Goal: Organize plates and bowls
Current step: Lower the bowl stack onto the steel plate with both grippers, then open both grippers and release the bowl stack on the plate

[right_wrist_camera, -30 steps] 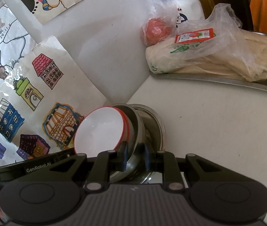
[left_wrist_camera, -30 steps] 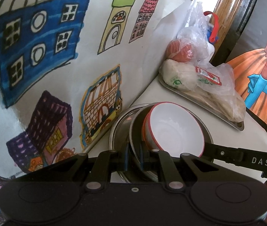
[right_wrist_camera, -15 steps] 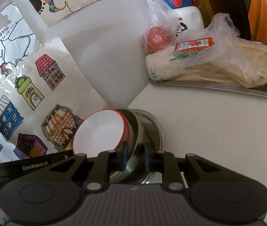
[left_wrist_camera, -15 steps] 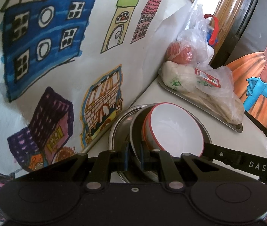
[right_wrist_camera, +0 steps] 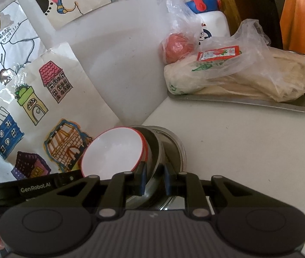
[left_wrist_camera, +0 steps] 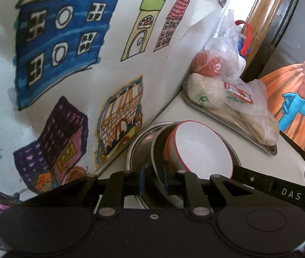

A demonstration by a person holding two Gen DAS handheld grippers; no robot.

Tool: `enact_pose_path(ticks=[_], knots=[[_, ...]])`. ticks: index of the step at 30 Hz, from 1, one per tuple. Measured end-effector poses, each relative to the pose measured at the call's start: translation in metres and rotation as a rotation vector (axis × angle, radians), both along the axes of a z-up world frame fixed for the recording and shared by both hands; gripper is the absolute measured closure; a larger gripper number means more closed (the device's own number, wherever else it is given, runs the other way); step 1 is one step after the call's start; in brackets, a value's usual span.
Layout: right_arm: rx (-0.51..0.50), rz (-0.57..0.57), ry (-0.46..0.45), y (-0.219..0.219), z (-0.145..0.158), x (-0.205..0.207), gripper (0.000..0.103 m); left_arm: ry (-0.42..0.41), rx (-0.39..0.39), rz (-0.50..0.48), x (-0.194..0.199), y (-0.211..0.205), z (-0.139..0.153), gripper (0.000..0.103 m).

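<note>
Left wrist: both hand-held grippers (left_wrist_camera: 152, 180) (right_wrist_camera: 154, 179) clamp steel bowl (left_wrist_camera: 159, 150) rim; wall close.

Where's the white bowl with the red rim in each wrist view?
Left wrist: white bowl with the red rim, lower centre-right, nested in the steel bowl, above the left gripper.
Right wrist: lower centre-left, up-left of the right gripper.
Shared landmark: the steel tray holding bagged food, on the right in both.
</note>
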State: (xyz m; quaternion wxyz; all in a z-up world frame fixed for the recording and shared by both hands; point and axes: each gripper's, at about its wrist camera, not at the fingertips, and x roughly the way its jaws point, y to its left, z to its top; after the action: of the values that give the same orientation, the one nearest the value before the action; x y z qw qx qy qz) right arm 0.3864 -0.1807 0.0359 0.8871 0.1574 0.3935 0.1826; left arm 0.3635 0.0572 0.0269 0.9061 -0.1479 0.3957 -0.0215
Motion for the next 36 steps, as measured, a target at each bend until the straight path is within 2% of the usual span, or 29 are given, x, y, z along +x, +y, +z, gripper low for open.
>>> enact_pose_path(ticks=[10,14,24,36], knots=[[0.0,0.001,-0.005,0.0,0.001,-0.001,0.082,0.001,-0.001,0.008,-0.001,0.002,0.0,0.079],[0.011,-0.002,-0.012,-0.002,0.0,-0.002,0.081,0.004,-0.004,0.018,-0.003,0.003,-0.001,0.073],[-0.003,-0.015,-0.026,-0.005,0.003,-0.008,0.067,0.013,-0.02,0.034,-0.009,0.004,-0.003,0.057],[-0.009,-0.024,-0.043,-0.008,0.006,-0.013,0.056,0.014,-0.027,0.037,-0.013,0.004,-0.002,0.053]])
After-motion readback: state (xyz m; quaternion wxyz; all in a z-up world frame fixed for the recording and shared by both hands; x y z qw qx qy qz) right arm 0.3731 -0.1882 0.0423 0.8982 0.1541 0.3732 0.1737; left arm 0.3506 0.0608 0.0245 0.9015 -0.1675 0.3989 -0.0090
